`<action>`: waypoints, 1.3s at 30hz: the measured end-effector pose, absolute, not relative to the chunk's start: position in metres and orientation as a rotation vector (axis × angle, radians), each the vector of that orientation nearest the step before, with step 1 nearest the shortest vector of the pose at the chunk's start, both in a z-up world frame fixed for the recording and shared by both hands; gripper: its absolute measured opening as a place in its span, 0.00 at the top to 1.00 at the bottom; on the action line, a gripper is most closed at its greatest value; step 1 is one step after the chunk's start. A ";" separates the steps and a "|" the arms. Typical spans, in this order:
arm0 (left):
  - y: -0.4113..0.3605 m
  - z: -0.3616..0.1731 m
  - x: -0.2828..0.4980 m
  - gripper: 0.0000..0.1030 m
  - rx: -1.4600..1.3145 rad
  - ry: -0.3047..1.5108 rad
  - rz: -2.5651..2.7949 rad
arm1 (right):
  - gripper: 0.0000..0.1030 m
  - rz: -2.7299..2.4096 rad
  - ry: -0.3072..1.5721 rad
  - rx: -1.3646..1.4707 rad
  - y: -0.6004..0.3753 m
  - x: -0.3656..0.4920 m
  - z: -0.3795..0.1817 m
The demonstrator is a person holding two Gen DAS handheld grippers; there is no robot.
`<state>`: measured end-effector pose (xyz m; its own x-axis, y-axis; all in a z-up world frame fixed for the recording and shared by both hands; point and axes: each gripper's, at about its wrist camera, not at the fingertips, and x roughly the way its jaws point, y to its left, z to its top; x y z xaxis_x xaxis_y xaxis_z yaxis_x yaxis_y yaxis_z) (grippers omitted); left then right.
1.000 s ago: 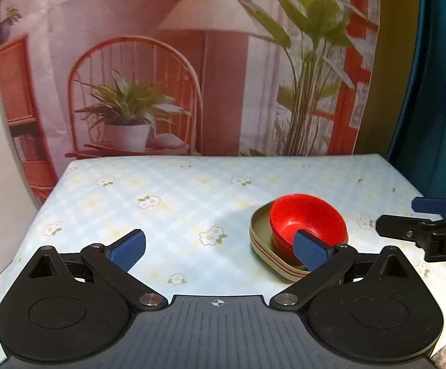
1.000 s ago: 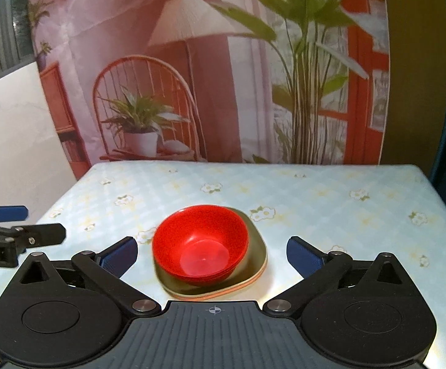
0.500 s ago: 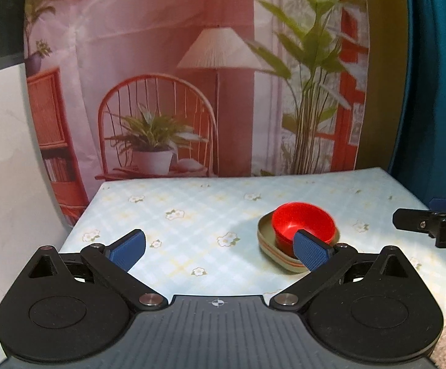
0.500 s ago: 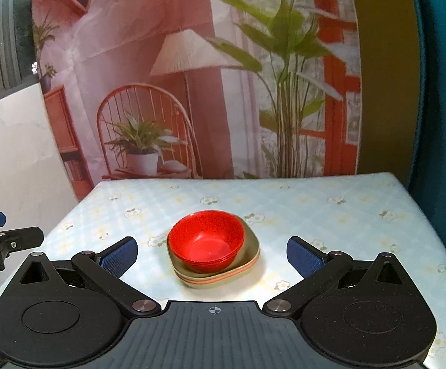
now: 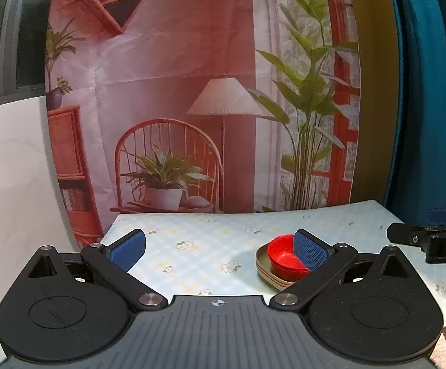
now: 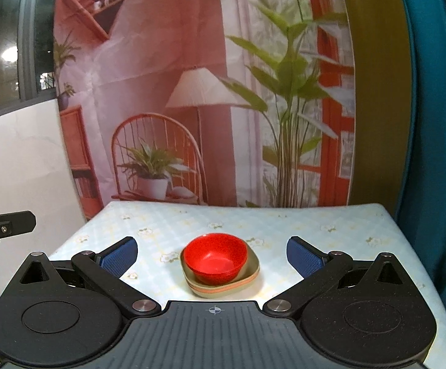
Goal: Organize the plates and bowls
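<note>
Red plastic bowls (image 6: 215, 259), nested into one stack, sit inside a stack of squarish beige plates (image 6: 220, 284) with an orange stripe along the edge, and that's the whole pile on the flowery checked tabletop (image 6: 330, 240). I can't tell exactly how many bowls or plates are in there; the layered rims only show it's more than one of each. Nothing else is inside the top bowl, it looks empty. Both tongs are spread wide and holding nothing: the right tongs (image 6: 212, 256) hang back from the pile with it dead ahead between the blue pads, while the left tongs (image 5: 220, 247) sit off to the side, so the pile is ahead and toward their right pad (image 5: 310, 250), partly hidden behind it. To me the sorting looks pretty much done, so the main risk is messing it up now. If either tongs swing back in low, a pad could clip the bowl rim and slide the bowls off the plates, since smooth plastic on plastic probably doesn't grip much. The pile also sits fairly close to the near edge of the tabletop, so a nudge that way could send it off. The two tongs are also near each other, so they could bump.
</note>
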<state>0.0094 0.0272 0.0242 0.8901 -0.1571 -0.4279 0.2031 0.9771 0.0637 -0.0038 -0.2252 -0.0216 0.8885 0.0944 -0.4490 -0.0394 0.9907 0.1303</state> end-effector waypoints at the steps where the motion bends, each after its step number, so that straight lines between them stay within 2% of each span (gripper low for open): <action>1: 0.028 0.023 0.008 0.00 0.103 0.433 -0.186 | 0.00 0.070 0.466 0.117 -0.224 -0.006 -0.019; 39: 0.038 0.018 0.006 0.00 0.098 0.473 -0.141 | 0.00 0.069 0.461 0.131 -0.215 -0.010 -0.017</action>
